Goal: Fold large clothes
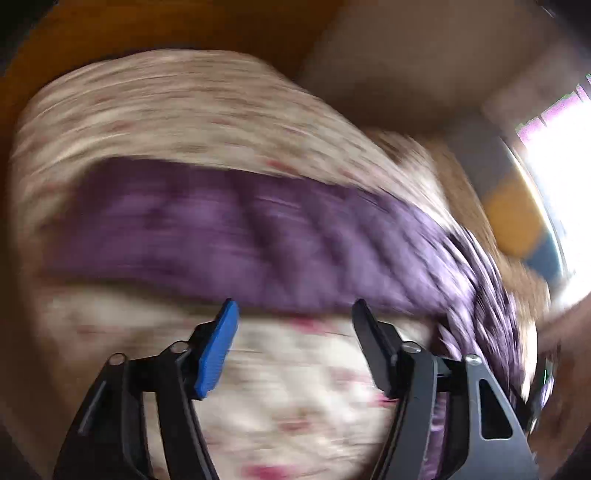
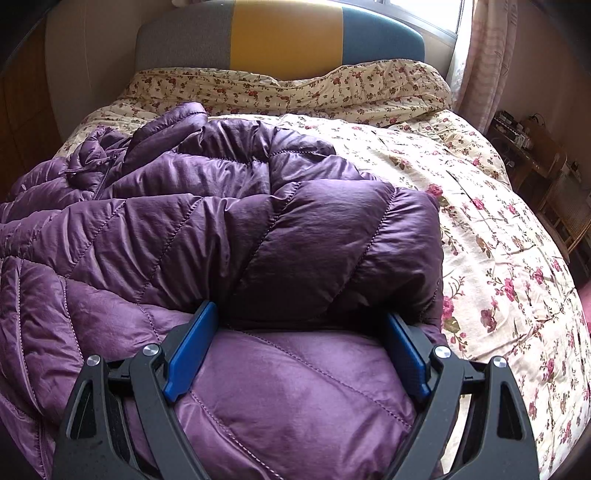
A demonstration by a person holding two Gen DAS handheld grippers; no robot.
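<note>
Purple puffer jacket [image 2: 221,229] on floral duvet [image 2: 498,236], left gripper [image 1: 293,314] fingers released and empty, right gripper [image 2: 303,321] fingers spread wide over a folded sleeve.

Black, angular tongs on the left [image 1: 293,310] and right [image 2: 301,314], blue ribbed pads [image 2: 190,352] inside, round silver screws at the linkage pivots.

1. Bedroom in a home, plainly.
2. Wide bed [image 2: 498,236] under a cream quilt printed with red flowers.
3. Padded headboard [image 2: 280,37] in grey, yellow and teal panels, against the wall.
4. Bright window [image 2: 424,11] behind, pale pink curtain [image 2: 487,59] beside it.
5. Cluttered wooden side furniture [image 2: 532,155] at the right.
</note>
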